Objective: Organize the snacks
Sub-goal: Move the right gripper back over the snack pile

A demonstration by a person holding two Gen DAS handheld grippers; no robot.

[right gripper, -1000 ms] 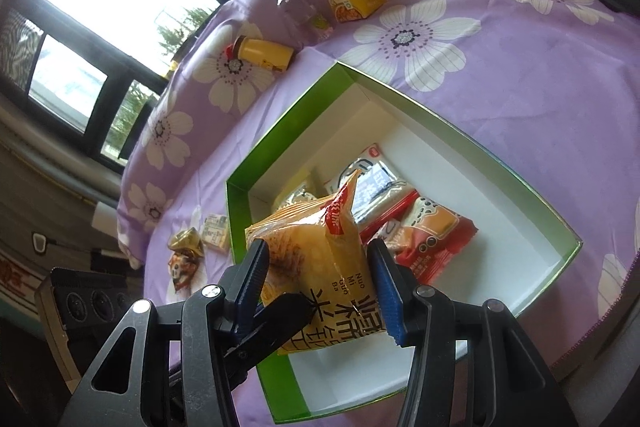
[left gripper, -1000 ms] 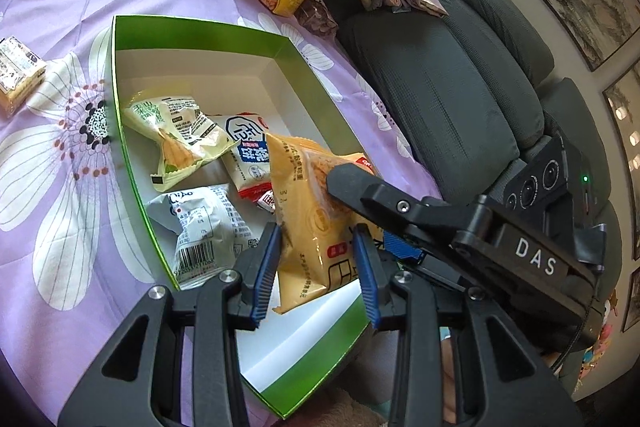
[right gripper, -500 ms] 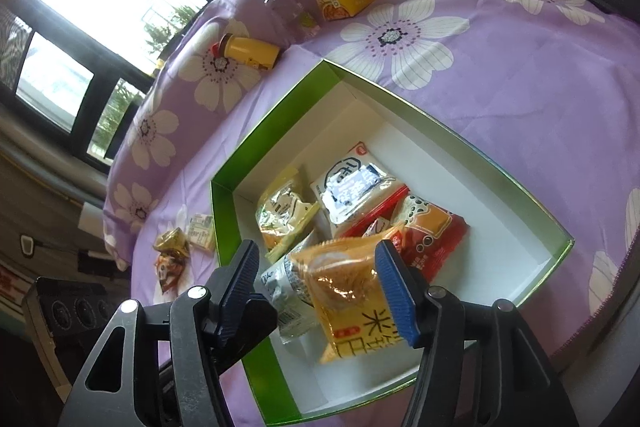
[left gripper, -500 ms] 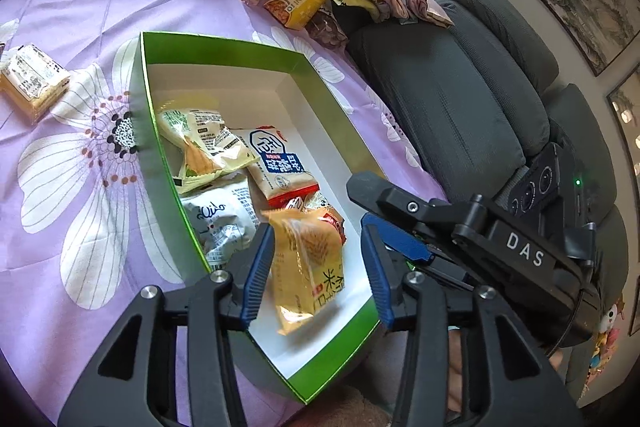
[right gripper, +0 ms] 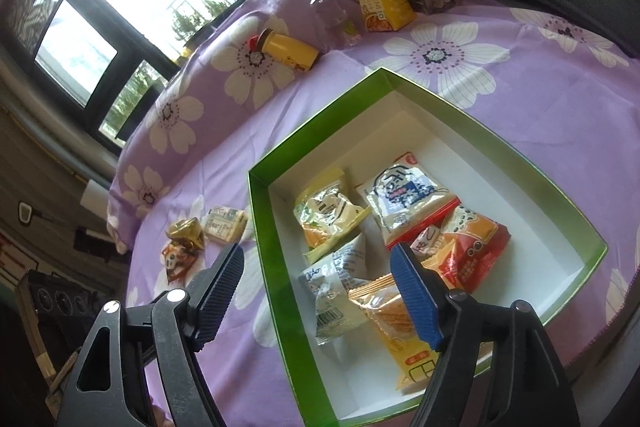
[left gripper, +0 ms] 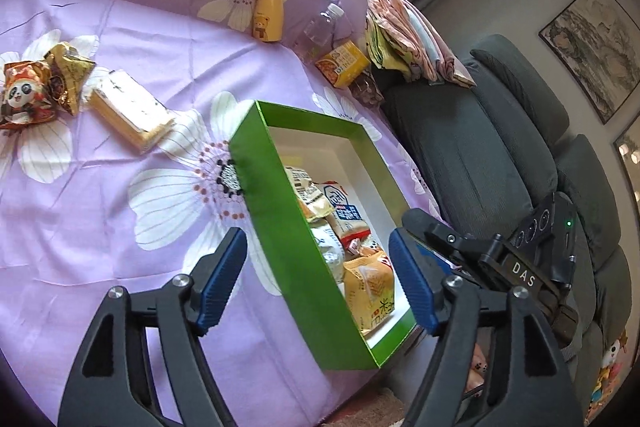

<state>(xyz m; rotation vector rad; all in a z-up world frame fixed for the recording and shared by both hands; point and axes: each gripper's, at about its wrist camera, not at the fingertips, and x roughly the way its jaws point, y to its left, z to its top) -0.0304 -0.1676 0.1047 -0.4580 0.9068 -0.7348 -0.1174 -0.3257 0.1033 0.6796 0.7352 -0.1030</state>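
A green box (left gripper: 280, 227) with a white inside sits on the purple flowered cloth. An orange snack packet (right gripper: 400, 331) lies loose in its near corner, also seen as the orange packet (left gripper: 368, 291) in the left wrist view. Beside it lie a silver-white packet (right gripper: 336, 287), a yellow-green packet (right gripper: 324, 215), a white-blue packet (right gripper: 404, 195) and a red-orange packet (right gripper: 472, 247). My left gripper (left gripper: 317, 235) hovers over the box's left wall, jaws opening, nothing between the pads. My right gripper (right gripper: 317, 250) hangs above the box's near corner, jaws also opening and empty.
On the cloth outside the box lie a panda packet (left gripper: 22, 99), a gold packet (left gripper: 66, 75) and a cream-wrapped cake (left gripper: 128, 111). Farther back are a yellow bottle (left gripper: 269, 15), a clear bottle (left gripper: 324, 27) and a yellow carton (left gripper: 344, 65). A grey sofa (left gripper: 480, 147) borders the right.
Both grippers held the orange packet together a second ago. They have let go, and it now lies in the box. Both jaws have widened, and the left gripper has drawn back to the left.
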